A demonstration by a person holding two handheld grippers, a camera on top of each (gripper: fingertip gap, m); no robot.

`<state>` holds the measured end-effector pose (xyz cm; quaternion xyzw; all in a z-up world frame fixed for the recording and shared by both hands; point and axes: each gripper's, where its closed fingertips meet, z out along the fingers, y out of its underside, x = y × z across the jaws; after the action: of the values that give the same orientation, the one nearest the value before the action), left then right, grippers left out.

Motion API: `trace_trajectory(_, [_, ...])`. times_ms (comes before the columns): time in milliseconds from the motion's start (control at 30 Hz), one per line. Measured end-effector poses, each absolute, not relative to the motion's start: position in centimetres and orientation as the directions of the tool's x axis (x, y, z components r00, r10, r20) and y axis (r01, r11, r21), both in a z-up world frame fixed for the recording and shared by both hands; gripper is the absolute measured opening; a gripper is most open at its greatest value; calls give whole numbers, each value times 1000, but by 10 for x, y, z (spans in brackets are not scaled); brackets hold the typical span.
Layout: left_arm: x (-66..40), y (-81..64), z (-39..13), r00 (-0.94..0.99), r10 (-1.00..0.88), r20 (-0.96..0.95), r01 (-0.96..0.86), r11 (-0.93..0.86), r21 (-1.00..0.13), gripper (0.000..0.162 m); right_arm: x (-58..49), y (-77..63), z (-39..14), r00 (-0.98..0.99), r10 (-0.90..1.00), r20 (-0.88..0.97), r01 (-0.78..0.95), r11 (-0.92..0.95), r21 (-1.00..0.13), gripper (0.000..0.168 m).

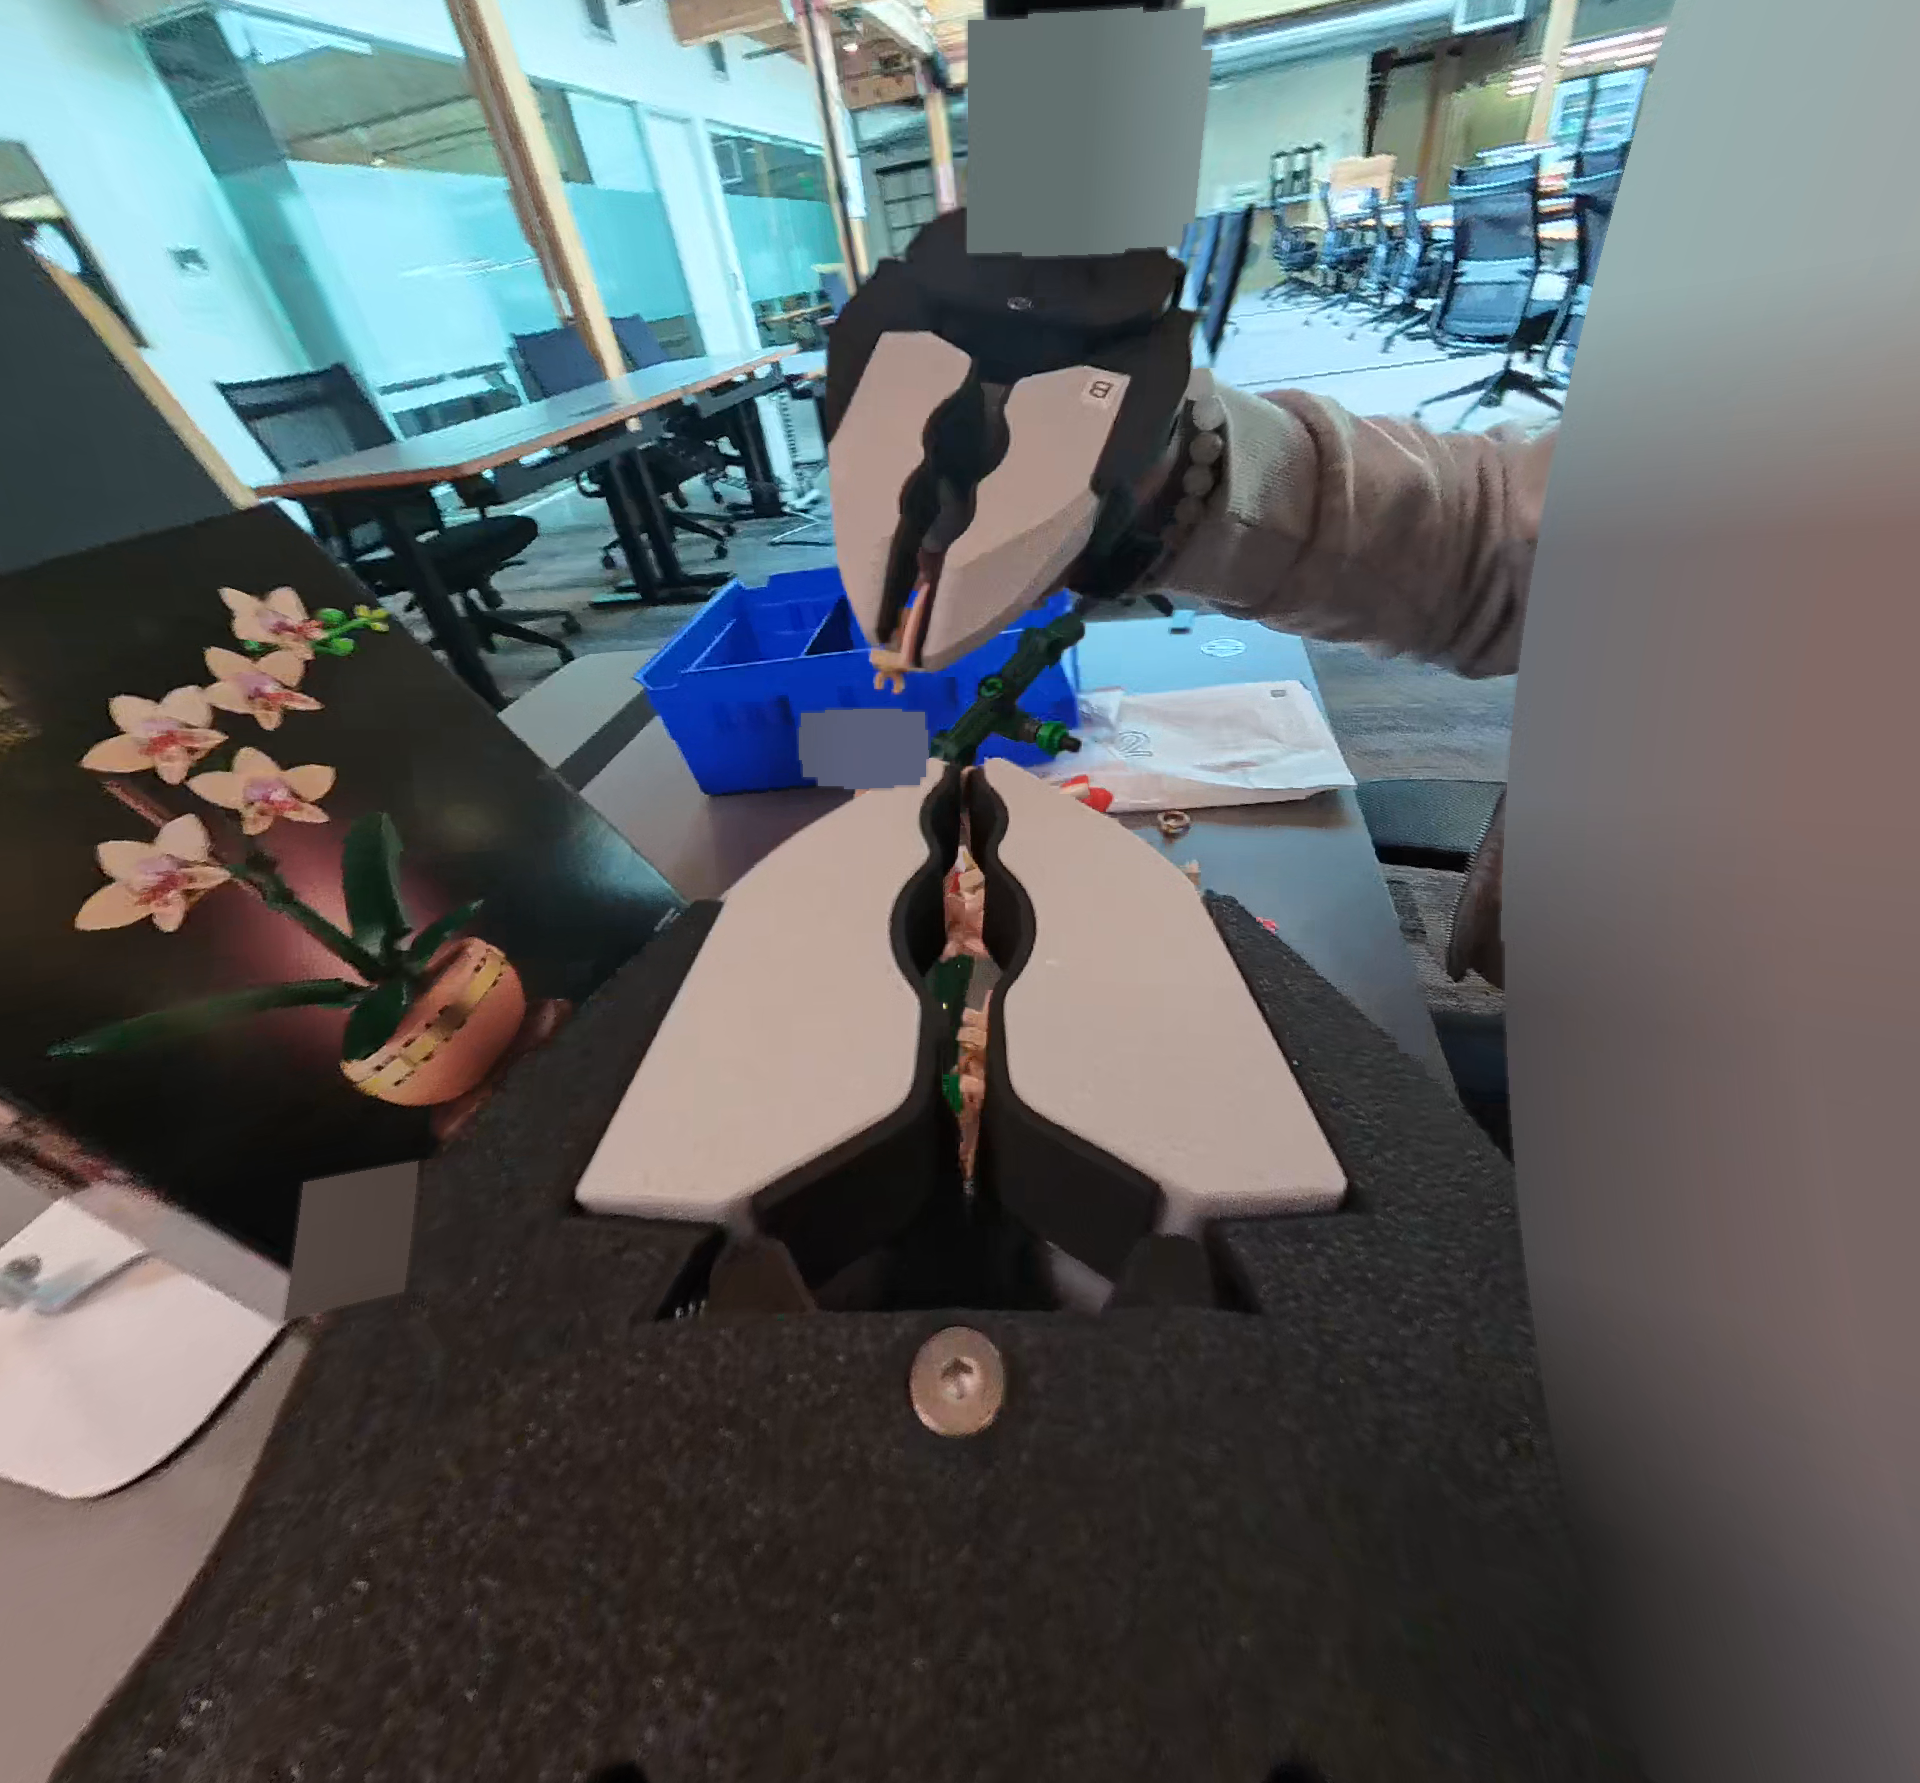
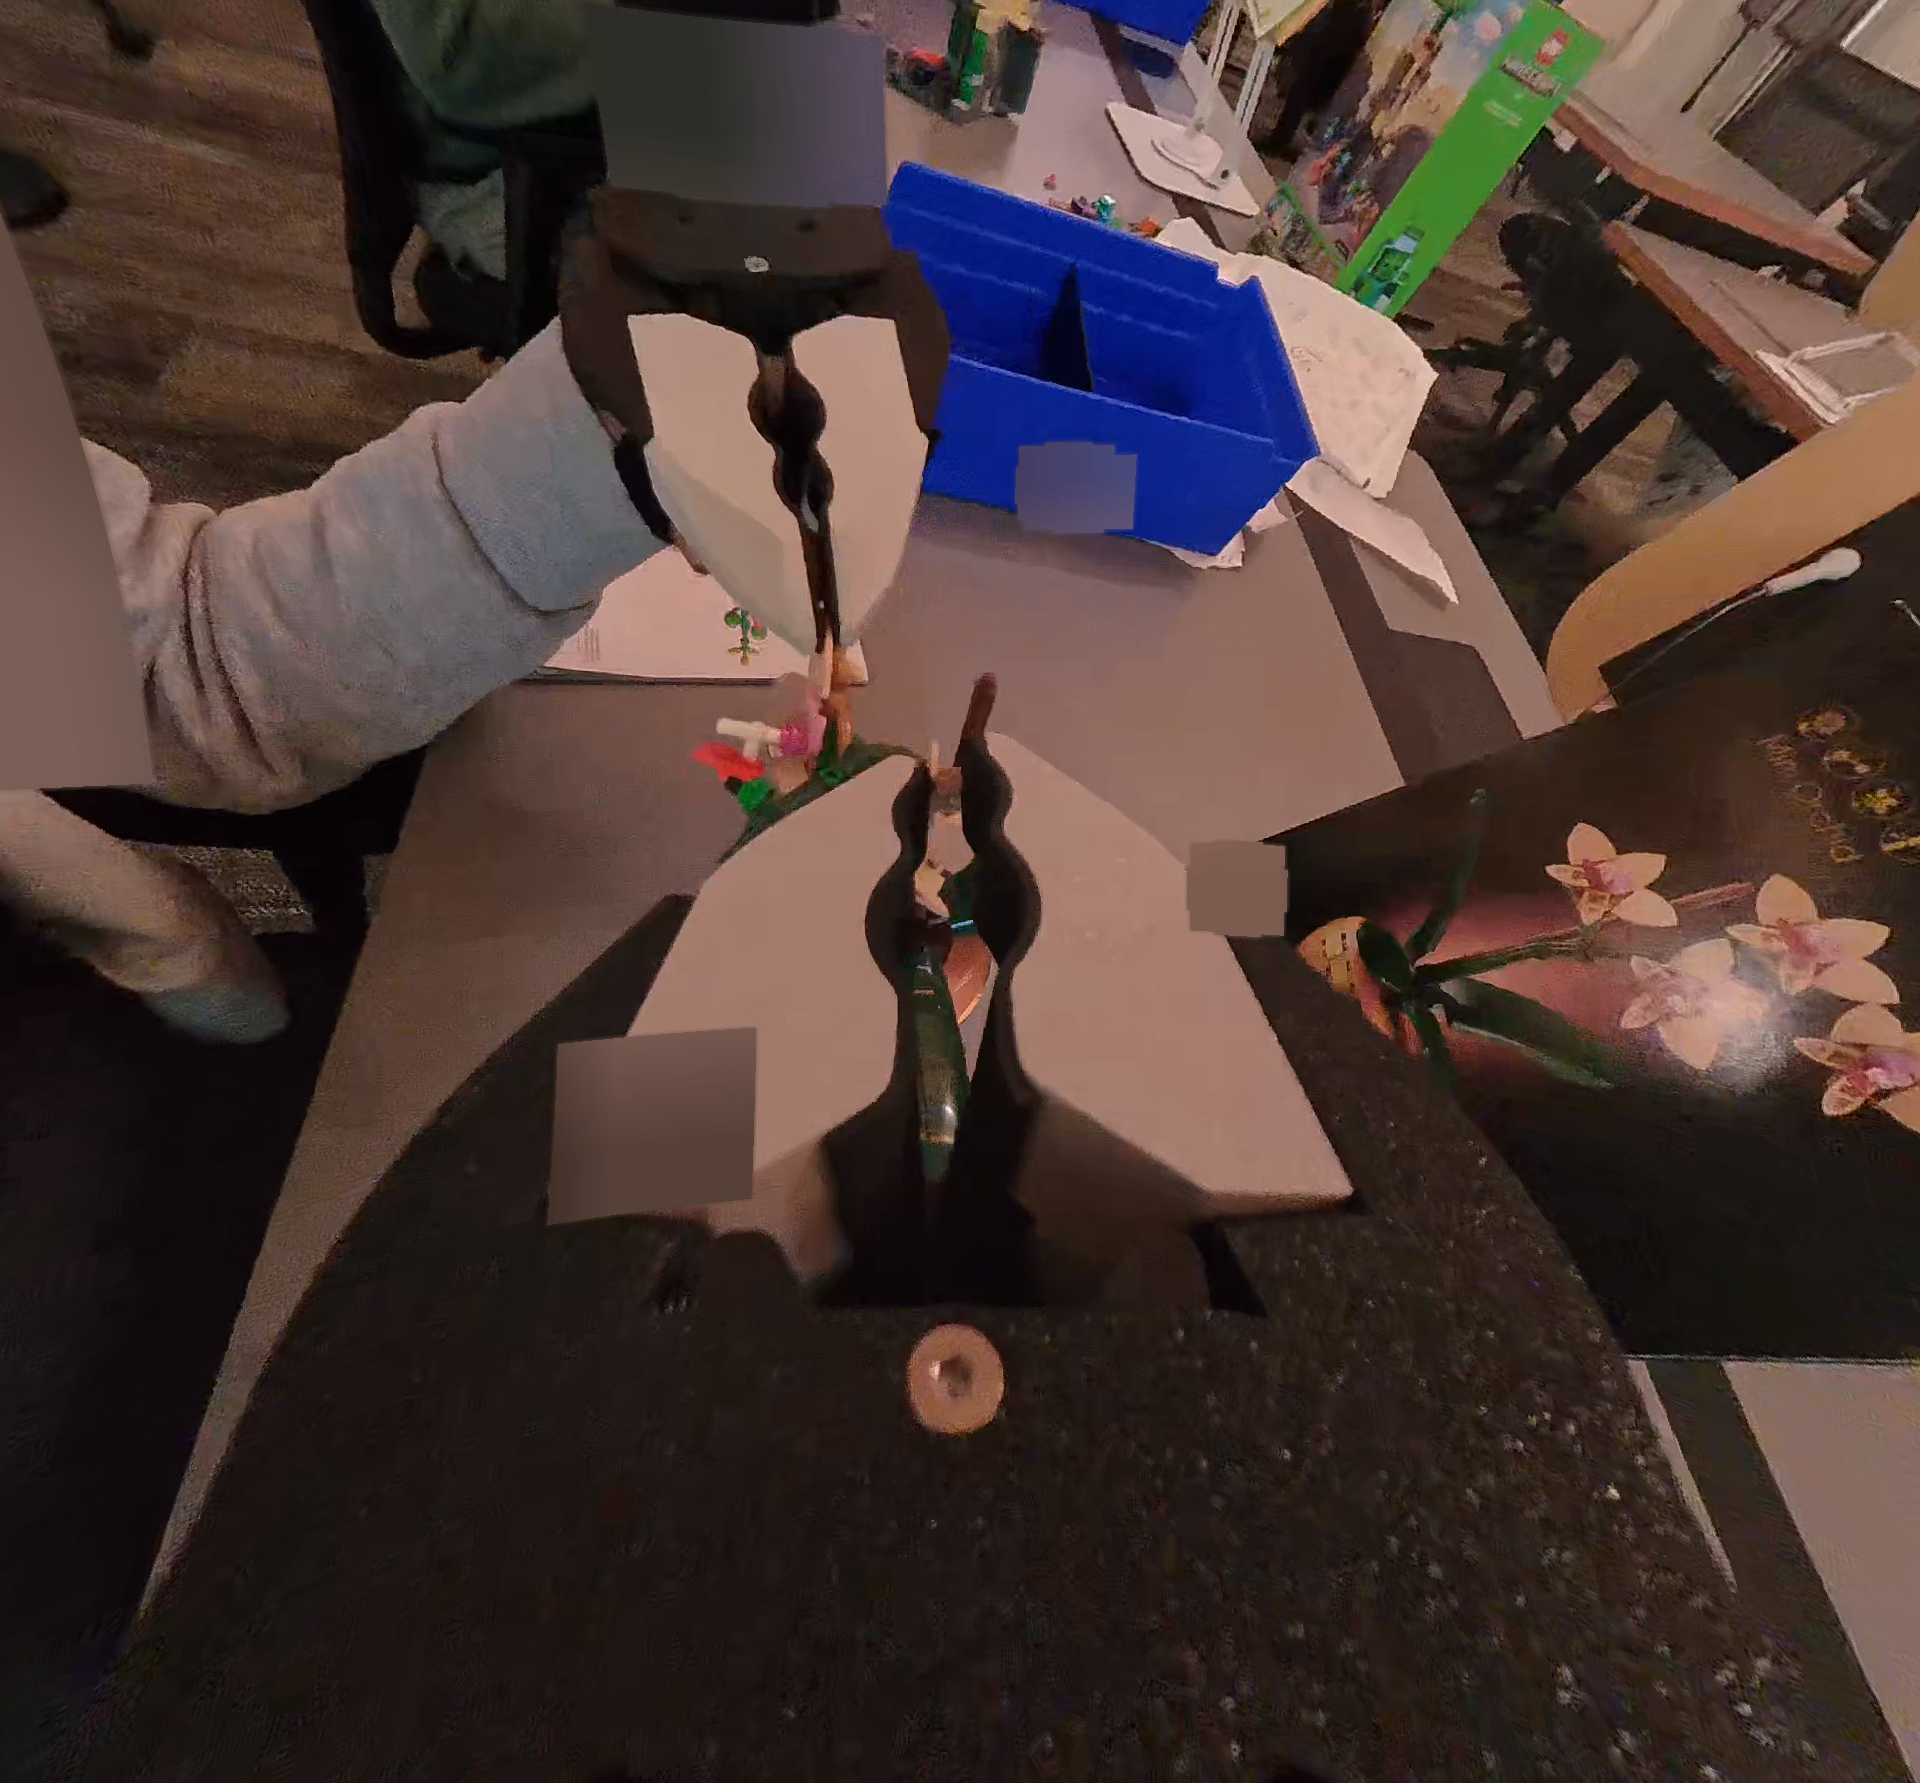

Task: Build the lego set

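In the left wrist view my left gripper (image 1: 961, 777) is shut on a dark green Lego stem (image 1: 1003, 689) that sticks up and to the right past its tips. Pink and white flower parts show through the gap between the fingers. My right gripper (image 1: 902, 658) comes from above, shut on a thin tan and brown piece (image 1: 889, 671), its tips just left of the stem. In the right wrist view my right gripper (image 2: 951, 762) has the brown piece (image 2: 982, 699) poking past its tips. The left gripper (image 2: 831, 647) faces it, over a pink flower (image 2: 800, 734) and the stem (image 2: 821, 783).
A blue bin (image 1: 769, 684) stands behind on the grey table (image 2: 1091, 653). The black orchid box (image 1: 260, 850) stands at the left. White bags (image 1: 1216, 736), a red piece (image 1: 1091, 791) and a small ring (image 1: 1174, 821) lie right. A booklet (image 2: 665, 632) and a green box (image 2: 1455, 112) show too. My right fingertips sit around 4 cm from my left ones.
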<state>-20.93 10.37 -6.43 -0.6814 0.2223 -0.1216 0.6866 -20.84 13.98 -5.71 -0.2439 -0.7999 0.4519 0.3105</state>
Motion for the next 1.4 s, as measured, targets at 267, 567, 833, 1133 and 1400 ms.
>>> trace_trajectory(267, [-212, 111, -64, 886, -449, -118, -112, 40, -993, 0, -184, 131, -36, -694, 689, 208, 59, 342, -938, 5])
trace_trajectory(567, [-210, 112, -65, 886, -442, -139, -133, 45, -990, 1, -136, 171, -235, -505, 863, 11, 464, 282, -839, 6])
trace_trajectory(833, [-209, 112, -65, 887, -427, -179, -175, 48, -983, 1, -124, 175, -261, -545, 835, 72, 471, 376, -798, 43])
trace_trajectory(1133, [-207, 110, -65, 880, -434, -194, -192, 50, -980, 2, -111, 171, -271, -600, 791, 122, 485, 481, -730, 77])
trace_trajectory(1400, [-207, 111, -65, 880, -437, -187, -181, 56, -982, 2, -134, 168, -154, -498, 824, 269, 101, 364, -926, 43])
